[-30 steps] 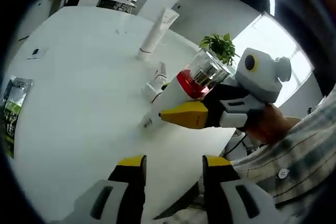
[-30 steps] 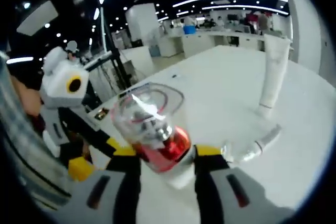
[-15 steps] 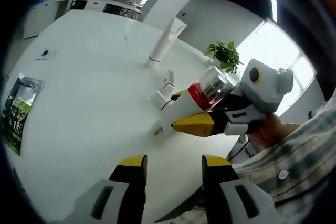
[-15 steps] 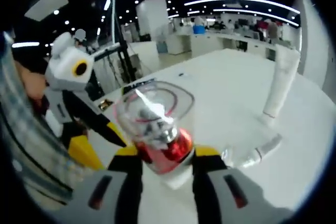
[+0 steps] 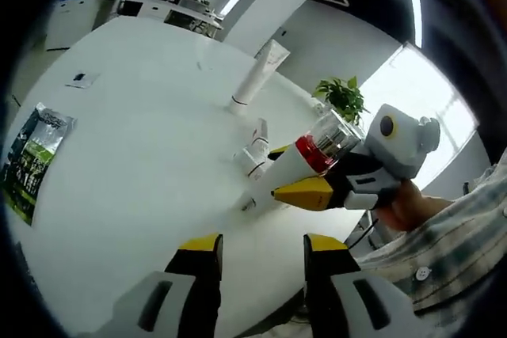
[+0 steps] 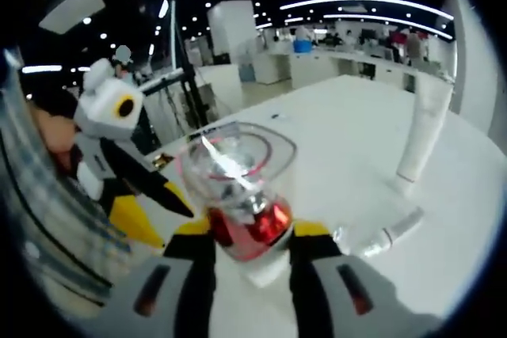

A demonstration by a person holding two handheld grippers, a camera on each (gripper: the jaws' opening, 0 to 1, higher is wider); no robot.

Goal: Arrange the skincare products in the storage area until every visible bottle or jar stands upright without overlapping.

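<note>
My right gripper [image 6: 252,231] is shut on a bottle [image 6: 238,195] with a white body, a red band and a clear cap, held tilted above the white table [image 5: 135,172]. In the left gripper view the same bottle [image 5: 321,146] points its white base down toward the table, with the right gripper [image 5: 279,173] clamped on its body. My left gripper [image 5: 261,247] stands open with nothing between its jaws, short of the bottle. A tall white tube [image 5: 257,75] stands upright on its cap further back. A small tube [image 5: 253,146] lies flat just beyond the bottle.
A green packet [image 5: 32,160] lies at the table's left edge, and a small flat item [image 5: 82,79] lies further back. A potted plant [image 5: 342,94] stands beyond the table. In the right gripper view the left gripper [image 6: 154,211] comes in from the left, beside a checked sleeve [image 6: 47,235].
The left gripper view has drawn back, so the held bottle looks smaller and further away. The right gripper keeps its hold on the bottle; the tubes have not moved.
</note>
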